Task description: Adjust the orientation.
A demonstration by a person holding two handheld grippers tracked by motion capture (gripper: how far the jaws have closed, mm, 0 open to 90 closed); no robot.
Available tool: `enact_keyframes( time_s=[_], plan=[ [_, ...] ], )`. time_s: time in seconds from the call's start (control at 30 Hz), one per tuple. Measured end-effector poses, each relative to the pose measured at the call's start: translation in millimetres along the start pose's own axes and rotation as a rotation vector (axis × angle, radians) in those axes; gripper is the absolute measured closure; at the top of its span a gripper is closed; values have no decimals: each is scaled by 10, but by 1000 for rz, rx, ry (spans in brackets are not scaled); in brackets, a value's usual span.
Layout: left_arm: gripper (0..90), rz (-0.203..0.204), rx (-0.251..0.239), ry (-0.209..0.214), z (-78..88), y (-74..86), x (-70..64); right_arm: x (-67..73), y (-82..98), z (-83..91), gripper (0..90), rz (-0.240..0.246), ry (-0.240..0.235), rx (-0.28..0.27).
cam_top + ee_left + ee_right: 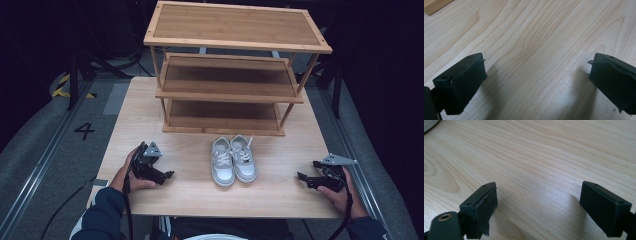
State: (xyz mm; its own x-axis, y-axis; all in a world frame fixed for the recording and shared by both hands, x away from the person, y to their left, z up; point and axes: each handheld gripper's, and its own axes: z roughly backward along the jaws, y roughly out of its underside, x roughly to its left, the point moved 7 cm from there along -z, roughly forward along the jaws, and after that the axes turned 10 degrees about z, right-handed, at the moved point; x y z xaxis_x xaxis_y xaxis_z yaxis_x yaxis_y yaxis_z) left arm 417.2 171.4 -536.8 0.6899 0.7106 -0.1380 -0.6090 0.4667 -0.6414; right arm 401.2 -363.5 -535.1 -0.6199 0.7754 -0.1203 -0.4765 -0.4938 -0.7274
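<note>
A pair of small white and grey sneakers [233, 160] stands side by side at the middle of the wooden table [150, 115], toes toward the person. Behind them rises a three-tier wooden shoe rack [235, 55] with bare shelves. My left gripper [165, 177] rests low on the table left of the shoes, held in a hand; its jaws stand wide apart over bare wood [536, 75]. My right gripper [302, 177] sits near the table's right front, also open over bare wood [536, 202], apart from the shoes. A pale sole edge [430, 124] shows in the right gripper view's top left corner.
The rack's base corner [435, 5] shows at the top left of the left gripper view. Grey floor with a painted 4 [84, 130] lies left of the table, and metal rails run along both sides. Dark stands surround the back.
</note>
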Motion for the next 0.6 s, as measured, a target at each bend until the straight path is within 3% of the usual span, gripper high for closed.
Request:
enact_keyframes(
  time_s=[0.27,0.4,0.6],
  plan=[
    [13,-8,-6,-12,5,-7,17,0,0,0,149,0,0,0],
    [20,7,-5,-8,8,-3,1,1,0,0,149,-1,1,0],
    [83,7,-5,6,26,-6,-32,0,0,1,149,-1,5,0]
  ],
)
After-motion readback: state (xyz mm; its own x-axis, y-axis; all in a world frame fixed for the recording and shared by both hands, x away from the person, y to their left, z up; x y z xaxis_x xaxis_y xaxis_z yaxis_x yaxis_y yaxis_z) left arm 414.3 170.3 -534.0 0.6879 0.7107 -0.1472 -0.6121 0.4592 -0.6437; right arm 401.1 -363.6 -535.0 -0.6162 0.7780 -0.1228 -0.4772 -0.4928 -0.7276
